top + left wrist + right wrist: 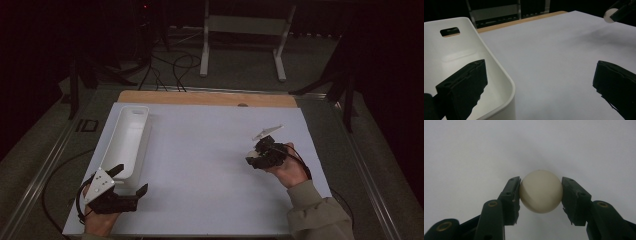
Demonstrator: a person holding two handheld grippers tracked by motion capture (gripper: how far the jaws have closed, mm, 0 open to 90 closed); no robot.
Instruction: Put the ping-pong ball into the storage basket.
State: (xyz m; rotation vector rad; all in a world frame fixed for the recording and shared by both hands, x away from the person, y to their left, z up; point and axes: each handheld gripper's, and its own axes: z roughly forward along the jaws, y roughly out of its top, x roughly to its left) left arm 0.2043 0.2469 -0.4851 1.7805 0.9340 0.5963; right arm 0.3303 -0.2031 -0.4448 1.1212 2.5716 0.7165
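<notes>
No text, label, brand, number or sign can be read anywhere.

– what's the ball like?
– small, smooth, off-white, round, unmarked as far as i can tell.
– and where?
– pinched at its sides between the right gripper pads, above the white table sheet.

Your left gripper sits at the table's near left corner, one jaw inside the near end of the bin, the other outside on the sheet. Bin runs along the left edge, front to back. Your right gripper is well apart on the right side, ball pinched between its jaws, above the sheet.
</notes>
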